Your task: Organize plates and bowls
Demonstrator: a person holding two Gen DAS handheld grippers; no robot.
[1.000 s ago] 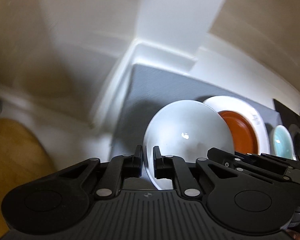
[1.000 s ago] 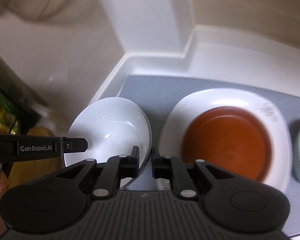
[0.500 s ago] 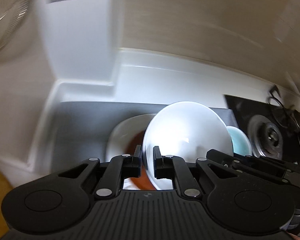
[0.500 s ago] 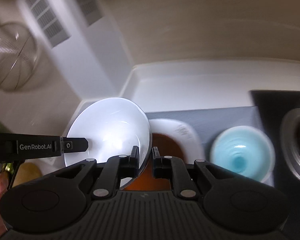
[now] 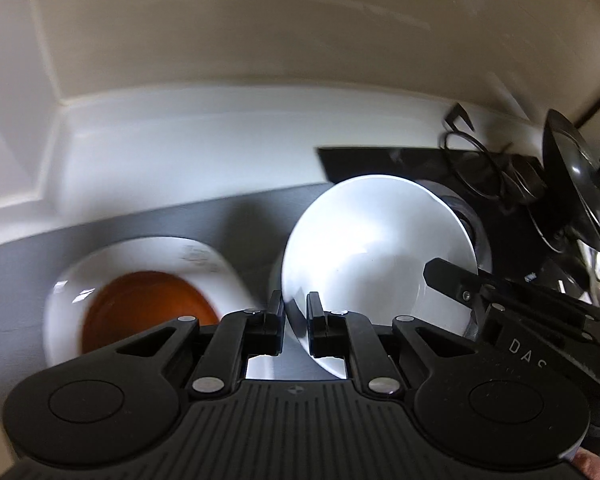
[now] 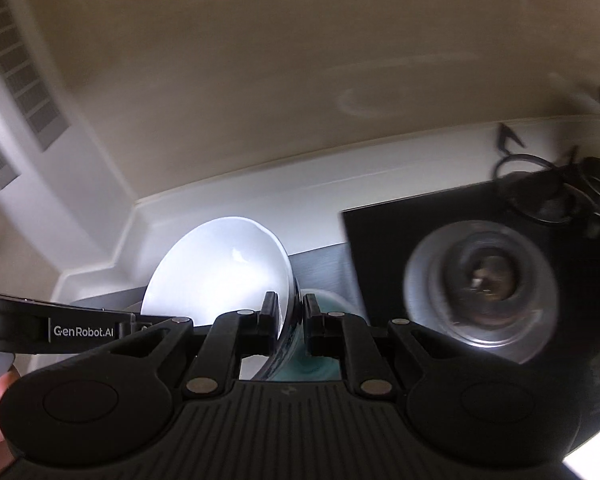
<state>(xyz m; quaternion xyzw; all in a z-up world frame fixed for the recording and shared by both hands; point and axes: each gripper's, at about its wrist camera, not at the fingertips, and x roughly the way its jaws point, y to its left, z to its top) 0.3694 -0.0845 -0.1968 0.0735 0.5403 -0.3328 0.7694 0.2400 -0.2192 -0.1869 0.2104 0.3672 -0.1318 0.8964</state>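
Note:
Both grippers hold one white bowl point(image 5: 376, 248) by opposite sides of its rim, above the grey mat point(image 5: 148, 224). My left gripper point(image 5: 294, 322) is shut on its left rim. My right gripper point(image 6: 290, 320) is shut on its right rim; the bowl also shows in the right wrist view point(image 6: 220, 272). A white plate point(image 5: 204, 264) with an orange dish point(image 5: 148, 312) in it lies on the mat to the left. A teal bowl point(image 6: 320, 364) sits right under the white bowl, mostly hidden.
A black stovetop point(image 6: 400, 220) with a round burner point(image 6: 480, 288) lies to the right of the mat. A pot lid point(image 5: 576, 176) and wire stand point(image 5: 476, 164) stand at the far right. A white counter point(image 5: 180, 152) and beige wall lie behind.
Both grippers carried the white bowl to the right, from the mat's left side past the white plate to above the teal bowl near the stovetop. Both grips stayed shut.

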